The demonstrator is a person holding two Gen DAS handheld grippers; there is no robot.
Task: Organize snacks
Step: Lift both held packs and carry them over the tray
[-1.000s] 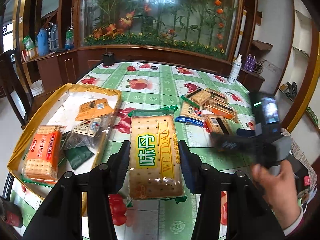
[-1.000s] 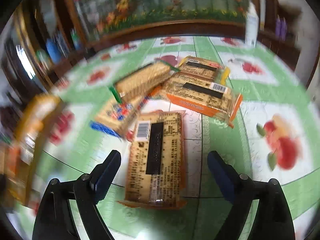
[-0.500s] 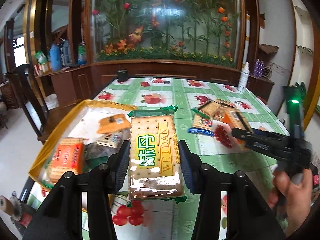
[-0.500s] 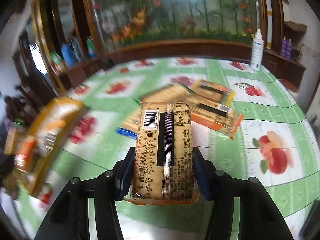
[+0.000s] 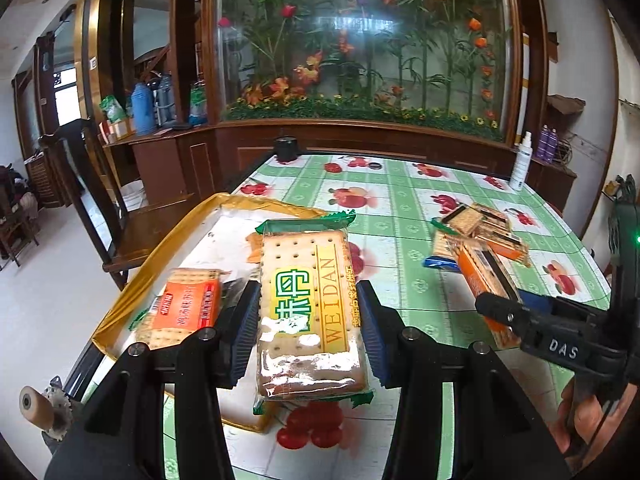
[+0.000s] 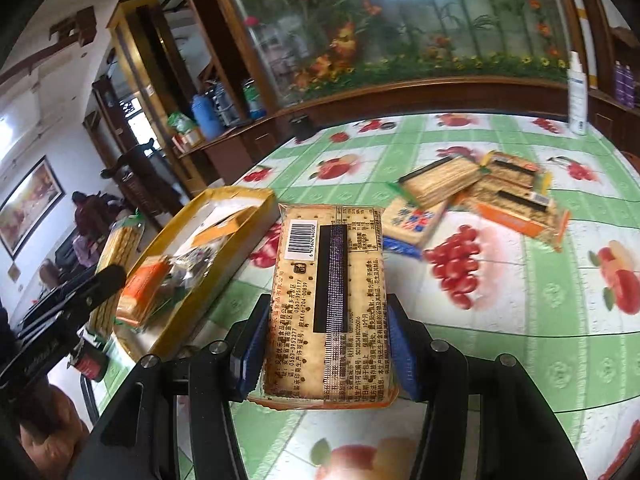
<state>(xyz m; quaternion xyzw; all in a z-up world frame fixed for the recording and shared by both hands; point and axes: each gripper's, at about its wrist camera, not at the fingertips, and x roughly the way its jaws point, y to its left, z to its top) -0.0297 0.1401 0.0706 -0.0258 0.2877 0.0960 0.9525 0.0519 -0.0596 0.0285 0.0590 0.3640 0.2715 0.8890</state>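
Observation:
My left gripper [image 5: 306,320] is shut on a green-edged WEIDAN cracker pack [image 5: 304,264], held above the near right corner of a yellow-rimmed tray [image 5: 160,252]. An orange cracker pack [image 5: 184,308] and some smaller packets lie in the tray. My right gripper [image 6: 328,320] is shut on a cracker pack [image 6: 328,248] turned barcode side up, held clear of the tablecloth to the right of the tray [image 6: 216,284]. A pile of several cracker packs [image 6: 504,196] lies on the table's right side. The left wrist view shows the right gripper's finger [image 5: 500,308] at the right edge.
A green fruit-print cloth [image 6: 500,300] covers the table. At the far right edge stands a white spray bottle [image 5: 520,164], and a small black object [image 5: 286,148] sits at the far edge. A dark wooden chair [image 5: 100,200] is left of the tray.
My right gripper has shut on the barcode-side pack and lifted it off the table towards the tray. My left gripper has carried the green pack a little further over the tray's corner.

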